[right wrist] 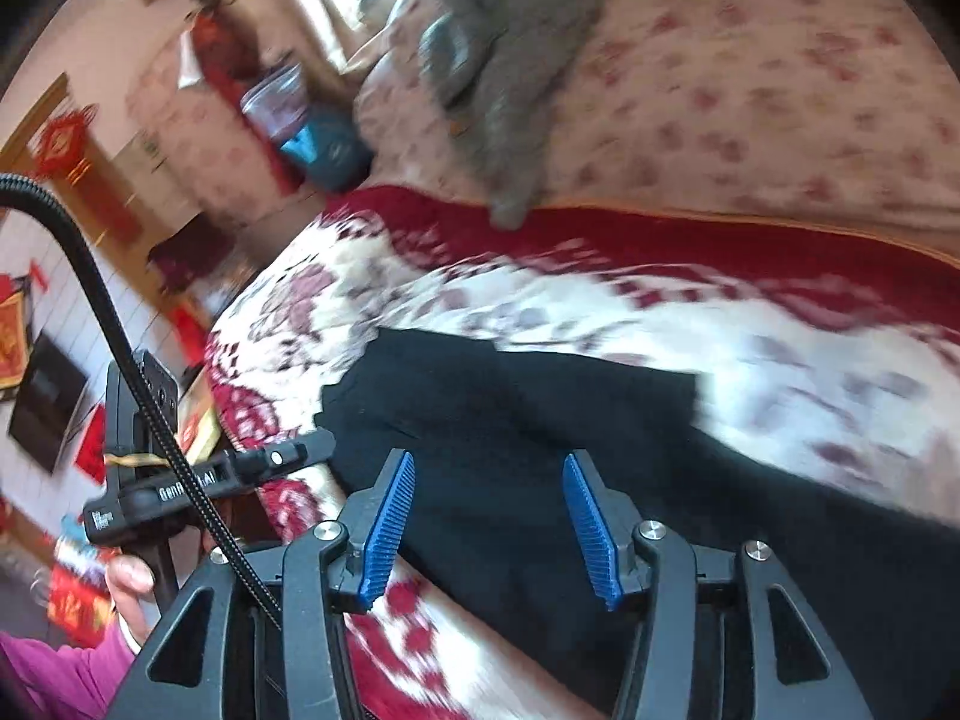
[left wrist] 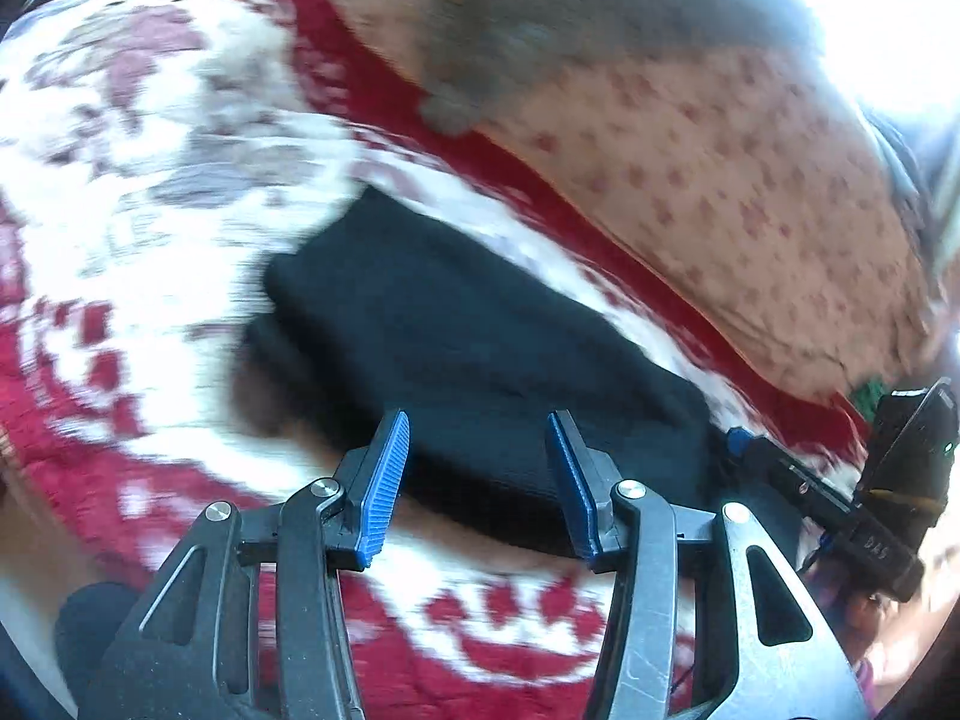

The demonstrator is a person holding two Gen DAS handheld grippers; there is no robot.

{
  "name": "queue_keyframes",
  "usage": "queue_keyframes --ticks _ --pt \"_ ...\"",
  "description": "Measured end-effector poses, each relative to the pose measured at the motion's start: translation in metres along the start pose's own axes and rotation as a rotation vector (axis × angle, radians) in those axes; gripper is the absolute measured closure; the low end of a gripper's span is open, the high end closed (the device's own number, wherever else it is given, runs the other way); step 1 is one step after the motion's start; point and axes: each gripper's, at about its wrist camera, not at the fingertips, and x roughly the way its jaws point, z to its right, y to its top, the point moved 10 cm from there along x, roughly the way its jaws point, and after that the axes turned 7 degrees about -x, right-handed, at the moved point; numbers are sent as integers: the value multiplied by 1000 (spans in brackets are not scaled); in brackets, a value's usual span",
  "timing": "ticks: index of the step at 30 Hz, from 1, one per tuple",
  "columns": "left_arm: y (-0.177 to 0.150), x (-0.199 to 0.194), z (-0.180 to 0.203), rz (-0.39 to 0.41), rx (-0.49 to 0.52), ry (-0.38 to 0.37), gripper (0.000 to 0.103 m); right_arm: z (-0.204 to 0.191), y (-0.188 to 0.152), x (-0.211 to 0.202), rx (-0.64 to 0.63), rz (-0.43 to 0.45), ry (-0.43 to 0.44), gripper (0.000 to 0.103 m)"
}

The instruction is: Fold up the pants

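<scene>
The black pants (left wrist: 468, 354) lie folded into a thick rectangle on the red and white patterned bedspread (left wrist: 150, 192). My left gripper (left wrist: 480, 429) is open and empty, hovering just above the near edge of the pants. In the right wrist view the pants (right wrist: 510, 414) stretch from the centre toward the lower right. My right gripper (right wrist: 489, 468) is open and empty above their near part. The left gripper (right wrist: 282, 456) shows at the left in the right wrist view, and the right gripper (left wrist: 750, 444) at the right edge of the left wrist view.
A floral cream quilt (left wrist: 720, 192) is piled at the back of the bed with a grey garment (left wrist: 540, 30) on it. The bed's left edge (right wrist: 234, 396) drops to a room with red decorations and a dark screen (right wrist: 48, 408).
</scene>
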Motion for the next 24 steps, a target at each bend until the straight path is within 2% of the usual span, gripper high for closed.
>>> queue_keyframes --ticks 2,6,9,10,12,18,20,24 --pt "4 -2 -14 19 -39 22 56 -11 11 27 -27 -21 32 53" --pt "8 -1 -32 29 -132 5 54 -29 33 75 -95 -55 48 52" --pt "12 -1 -35 44 -175 -19 42 -41 43 105 -155 -89 52 50" --pt "14 -1 -36 49 -182 -29 39 -45 45 115 -174 -107 54 49" --pt "15 2 -39 52 -196 -24 38 -52 49 129 -212 -130 54 44" --pt "12 22 -46 11 -222 -8 38 -66 68 167 -329 -187 36 44" --pt "11 23 -46 22 -219 -7 38 -71 74 182 -367 -217 32 44" --pt "14 27 -44 32 -216 -22 31 -80 80 214 -424 -281 38 44"
